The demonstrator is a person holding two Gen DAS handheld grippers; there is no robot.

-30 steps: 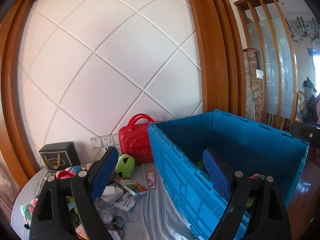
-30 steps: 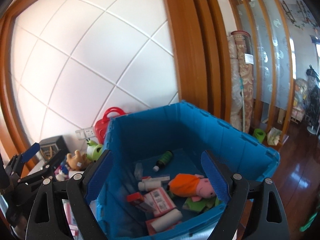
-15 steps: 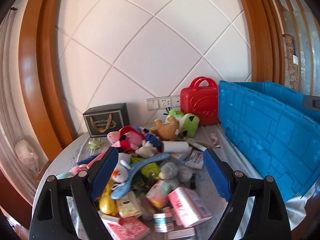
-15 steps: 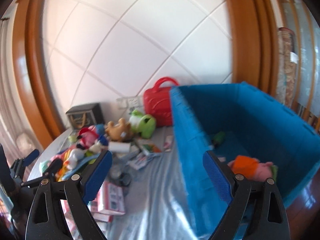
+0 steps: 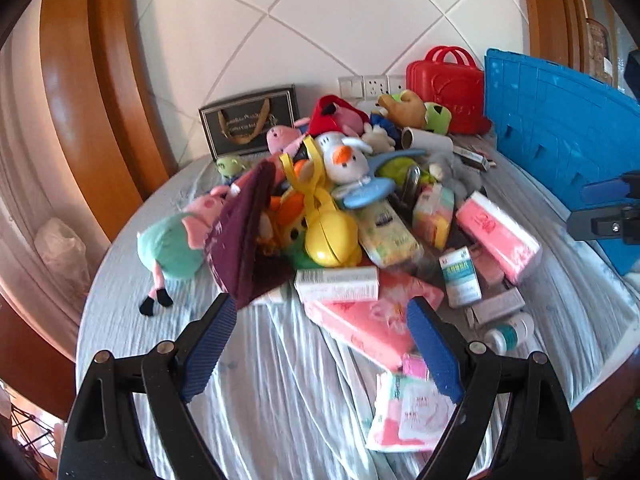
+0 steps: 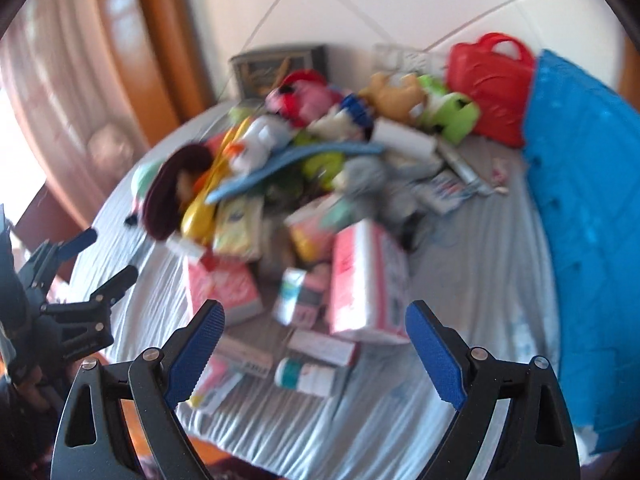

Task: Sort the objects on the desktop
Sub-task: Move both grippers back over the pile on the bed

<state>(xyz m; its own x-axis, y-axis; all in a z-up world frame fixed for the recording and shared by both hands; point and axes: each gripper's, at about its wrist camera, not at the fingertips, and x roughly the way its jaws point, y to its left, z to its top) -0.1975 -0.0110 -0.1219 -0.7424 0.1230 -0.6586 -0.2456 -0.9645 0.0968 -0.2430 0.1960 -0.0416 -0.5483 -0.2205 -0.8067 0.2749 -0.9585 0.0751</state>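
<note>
left wrist view: the left gripper (image 5: pixel 320 344) has its jaws spread wide with nothing between them, hanging over the near edge of the round table (image 5: pixel 280 400). right ahead is the pile of stuff (image 5: pixel 340 208), plush toys toward the far side, boxes and pink tissue packs (image 5: pixel 372 320) nearer, a little medicine bottle (image 5: pixel 510 330) off to the right. the blue crate (image 5: pixel 560 128) stands at the right edge of the table and you only see its outer wall from here, so can't tell what's inside

right wrist view: blurry, but the right gripper (image 6: pixel 314 354) is also wide open and empty, pointing down at the same heap. a green and white bottle (image 6: pixel 306 376) lies just past its fingertips, a pink and white box (image 6: pixel 366 280) a bit further. crate wall on the right, red case (image 6: pixel 490 92) at the far side next to it

so imo barely dented, most of the pile is unsorted and both grippers look set for the next pick
</note>
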